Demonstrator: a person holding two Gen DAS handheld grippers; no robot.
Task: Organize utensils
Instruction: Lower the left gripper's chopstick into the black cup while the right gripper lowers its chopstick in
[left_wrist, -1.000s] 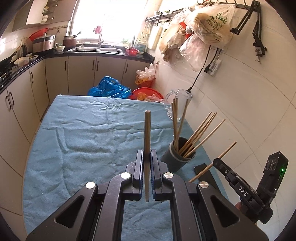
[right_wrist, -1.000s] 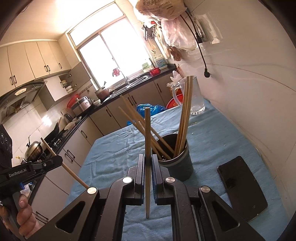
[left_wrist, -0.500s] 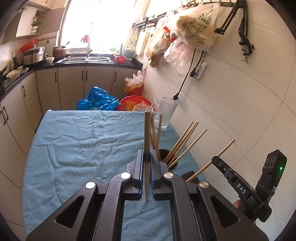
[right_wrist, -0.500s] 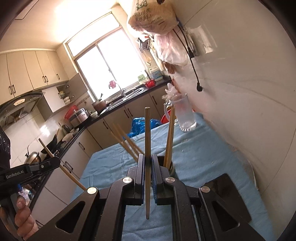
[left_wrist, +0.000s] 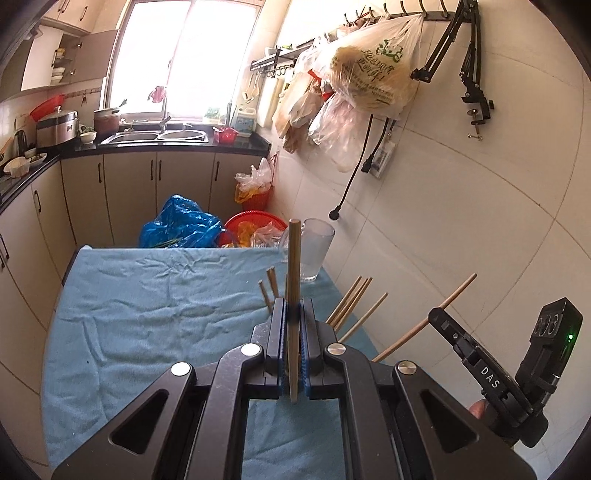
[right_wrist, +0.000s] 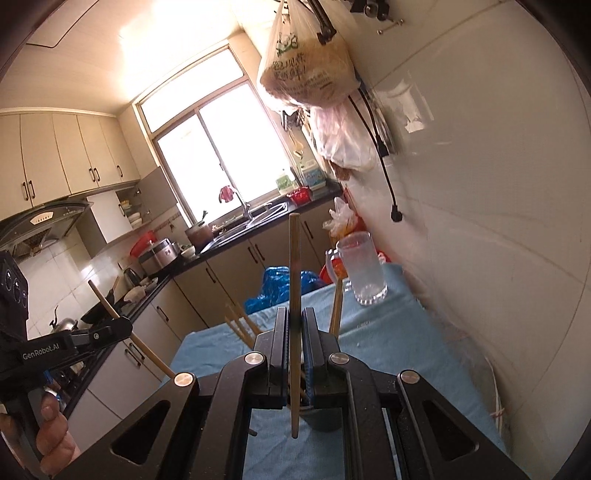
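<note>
My left gripper (left_wrist: 293, 314) is shut on a wooden chopstick (left_wrist: 294, 266) that stands upright between its jaws. My right gripper (right_wrist: 294, 317) is shut on another wooden chopstick (right_wrist: 294, 266), also upright. A dark holder cup (right_wrist: 325, 421) sits right under the right gripper, mostly hidden by both grippers. Several chopsticks (left_wrist: 354, 299) fan out of it. The right gripper also shows at the right of the left wrist view (left_wrist: 439, 319), the left gripper at the left of the right wrist view (right_wrist: 122, 325). Both hover over the blue cloth (left_wrist: 155, 317).
A clear glass mug (right_wrist: 364, 271) stands at the table's far right corner, near the white tiled wall (left_wrist: 461, 221). Blue bag (left_wrist: 181, 225) and red baskets sit on the floor beyond. Plastic bags (left_wrist: 369, 70) hang on the wall above. Kitchen cabinets run along the left.
Both grippers have moved in over the holder cup and tilted upward; the cup has slipped under the jaws and out of sight. Each still holds its chopstick.
</note>
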